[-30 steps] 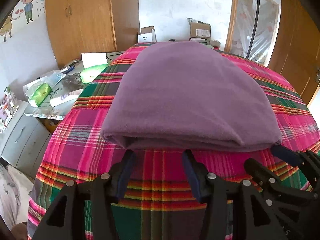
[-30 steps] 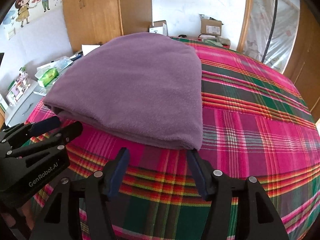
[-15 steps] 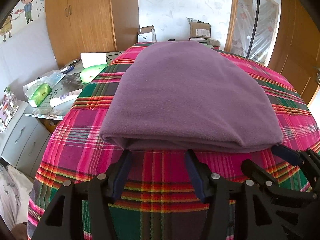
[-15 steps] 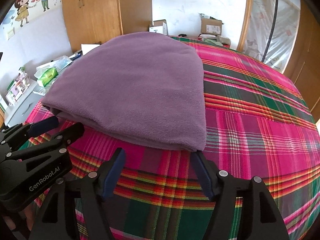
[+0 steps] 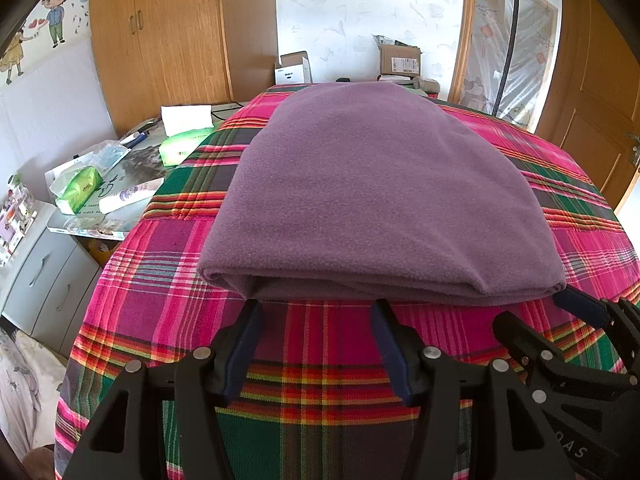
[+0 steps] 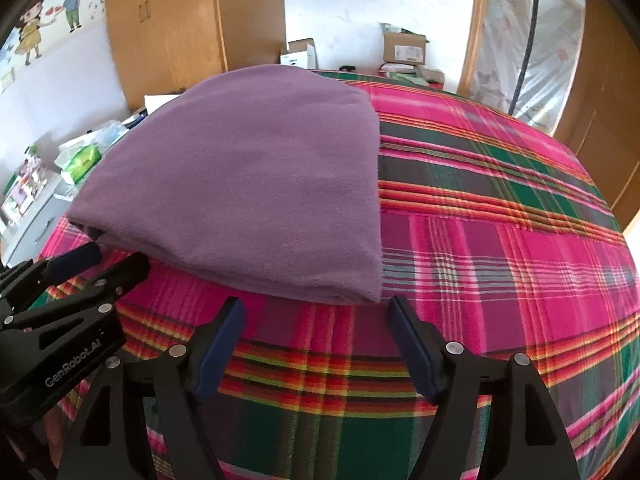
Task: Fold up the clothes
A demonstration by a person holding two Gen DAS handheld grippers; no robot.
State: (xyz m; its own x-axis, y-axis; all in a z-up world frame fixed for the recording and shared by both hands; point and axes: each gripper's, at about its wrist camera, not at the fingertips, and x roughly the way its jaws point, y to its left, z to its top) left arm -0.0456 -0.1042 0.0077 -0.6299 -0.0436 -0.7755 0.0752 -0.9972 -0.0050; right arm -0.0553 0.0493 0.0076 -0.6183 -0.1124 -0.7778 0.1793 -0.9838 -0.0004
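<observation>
A folded purple fleece garment (image 5: 372,196) lies flat on the plaid bedspread (image 5: 320,376), its layered edge nearest me. My left gripper (image 5: 316,312) stands open just in front of that edge near the left corner, with nothing between its fingers. In the right wrist view the same garment (image 6: 248,184) fills the left half. My right gripper (image 6: 314,308) sits before the near right corner, its jaws still opening and clear of the cloth. Each gripper shows in the other's view, the right gripper (image 5: 576,316) at the lower right and the left gripper (image 6: 100,264) at the lower left.
A low white cabinet (image 5: 44,280) and a cluttered side table (image 5: 108,184) with tissue packs stand left of the bed. Wooden wardrobes (image 5: 160,32) and cardboard boxes (image 5: 400,60) line the far wall. Plaid bedspread (image 6: 500,240) lies bare right of the garment.
Both grippers' fingers have spread wider, the right more than the left. The garment's near edge has settled flat on the bed.
</observation>
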